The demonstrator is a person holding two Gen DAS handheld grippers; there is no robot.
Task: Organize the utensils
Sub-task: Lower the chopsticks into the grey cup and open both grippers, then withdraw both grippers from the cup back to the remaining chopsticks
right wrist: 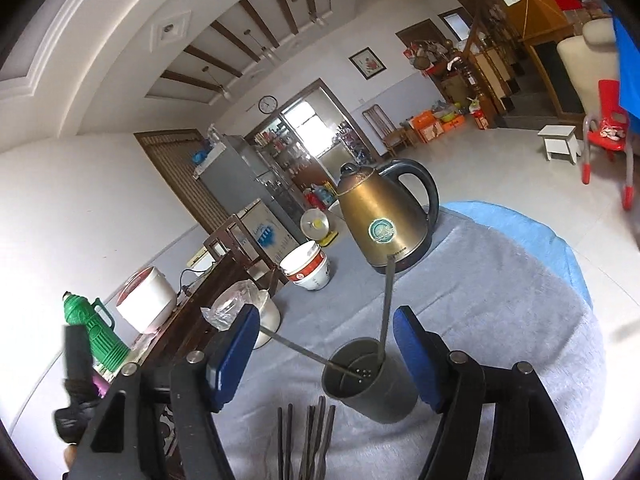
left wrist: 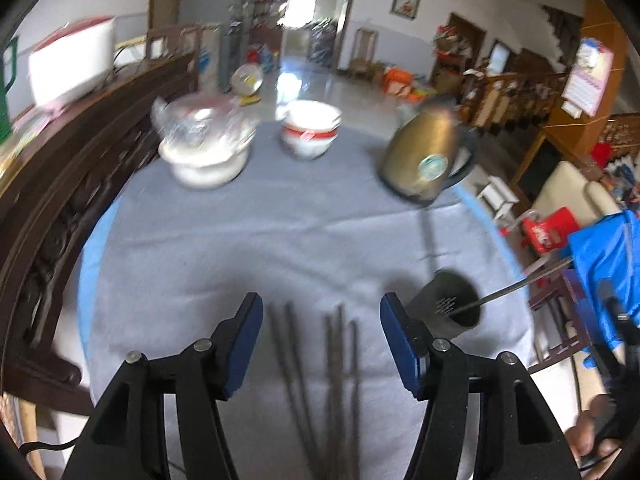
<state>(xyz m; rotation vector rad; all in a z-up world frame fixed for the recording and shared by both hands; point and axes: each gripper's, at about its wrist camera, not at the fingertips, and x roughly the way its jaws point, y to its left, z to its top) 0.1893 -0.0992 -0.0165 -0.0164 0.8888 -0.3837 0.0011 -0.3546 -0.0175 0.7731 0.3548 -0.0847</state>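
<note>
Several dark chopsticks (left wrist: 320,364) lie side by side on the grey cloth between the open fingers of my left gripper (left wrist: 322,344), which hovers just above them and is empty. A dark grey holder cup (left wrist: 446,304) stands to the right with two chopsticks leaning in it. In the right wrist view the cup (right wrist: 370,380) sits between the open fingers of my right gripper (right wrist: 326,354), a little beyond the pads. One chopstick (right wrist: 386,312) leans up, another (right wrist: 304,352) leans left. The loose chopsticks (right wrist: 308,436) lie below the cup.
A brass kettle (left wrist: 428,160) with a cord, stacked white bowls (left wrist: 310,132) and a bag-covered white pot (left wrist: 204,152) stand at the far side of the table (left wrist: 248,240). A dark wooden sideboard (left wrist: 60,168) runs along the left. A red chair (right wrist: 608,124) stands on the floor.
</note>
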